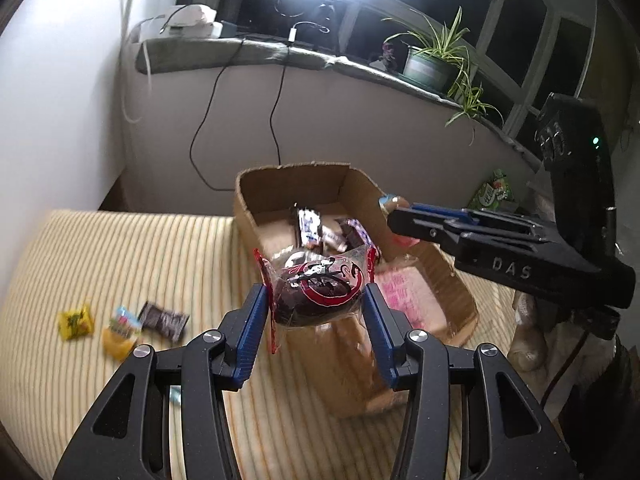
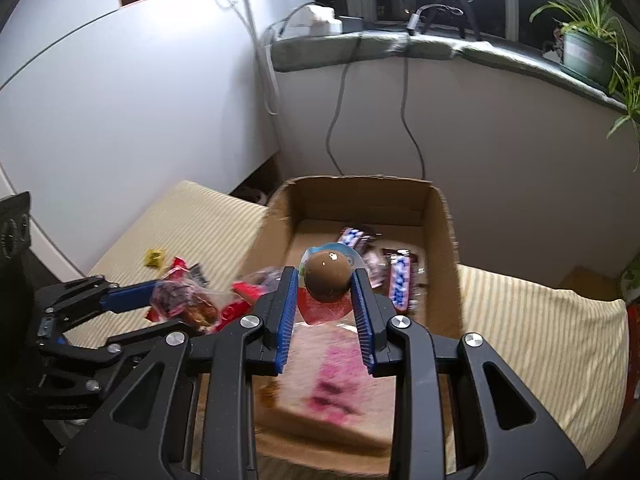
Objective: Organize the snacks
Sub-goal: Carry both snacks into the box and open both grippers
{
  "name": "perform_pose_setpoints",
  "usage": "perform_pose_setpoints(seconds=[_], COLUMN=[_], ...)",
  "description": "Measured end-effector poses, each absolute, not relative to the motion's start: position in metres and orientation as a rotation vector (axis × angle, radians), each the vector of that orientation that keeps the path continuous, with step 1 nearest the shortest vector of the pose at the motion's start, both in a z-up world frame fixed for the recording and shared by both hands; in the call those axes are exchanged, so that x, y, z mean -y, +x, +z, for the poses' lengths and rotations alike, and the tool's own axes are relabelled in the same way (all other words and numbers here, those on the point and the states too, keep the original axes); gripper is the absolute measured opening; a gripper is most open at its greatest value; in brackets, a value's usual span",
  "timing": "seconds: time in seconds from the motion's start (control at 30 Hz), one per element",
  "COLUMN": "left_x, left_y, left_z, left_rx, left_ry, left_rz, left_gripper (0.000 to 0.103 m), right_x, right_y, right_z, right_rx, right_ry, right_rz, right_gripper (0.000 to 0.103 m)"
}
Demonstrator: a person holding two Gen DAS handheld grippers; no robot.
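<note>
My left gripper (image 1: 316, 300) is shut on a clear red-printed packet with a dark bun (image 1: 316, 292) inside, held over the near end of the open cardboard box (image 1: 288, 184). The same left gripper (image 2: 160, 300) shows at the left of the right wrist view. My right gripper (image 2: 326, 284) is shut on a brown egg-shaped snack (image 2: 326, 276) in a blue and red wrapper, above the box (image 2: 360, 188). It reaches in from the right as the right gripper (image 1: 394, 218) in the left wrist view. Several candy bars (image 2: 400, 280) and a pink packet (image 2: 336, 376) lie in the box.
Three small wrapped snacks lie on the striped cushion (image 1: 120, 264) to the left: a yellow one (image 1: 75, 320), a colourful one (image 1: 120, 330), a dark one (image 1: 164, 320). Behind are a wall, a window ledge with a potted plant (image 1: 432, 64), and hanging cables (image 1: 208, 120).
</note>
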State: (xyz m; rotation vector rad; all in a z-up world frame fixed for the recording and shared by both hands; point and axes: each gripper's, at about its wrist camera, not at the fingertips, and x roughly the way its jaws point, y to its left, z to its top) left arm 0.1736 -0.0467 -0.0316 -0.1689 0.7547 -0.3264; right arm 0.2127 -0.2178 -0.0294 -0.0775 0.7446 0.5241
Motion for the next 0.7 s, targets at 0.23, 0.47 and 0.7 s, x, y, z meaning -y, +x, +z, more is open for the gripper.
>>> perform_pose_setpoints(seconds=[0.23,0.47,0.7], left_x=[0.061,0.067,0.067], left_y=[0.208,0.233,0.248], left_z=[-0.028,-0.035,-0.042], left_rx=[-0.752,-0.772,-0.792], left_ry=[-0.142,-0.139,-0.128], left_rz=[-0.323,-0.314,-0.294], left_gripper=[0.047,0.047,0.048], right_x=[0.237,0.24,0.24], right_y=[0.238,0.255,0.265], right_z=[-0.039,-0.046,-0.053], right_rx=[-0.772,-0.788,-0.801], right_ry=[-0.06,-0.09,-0.101], right_rz=[0.503,0.499,0.5], right_gripper=[0.028,0.029,0.029])
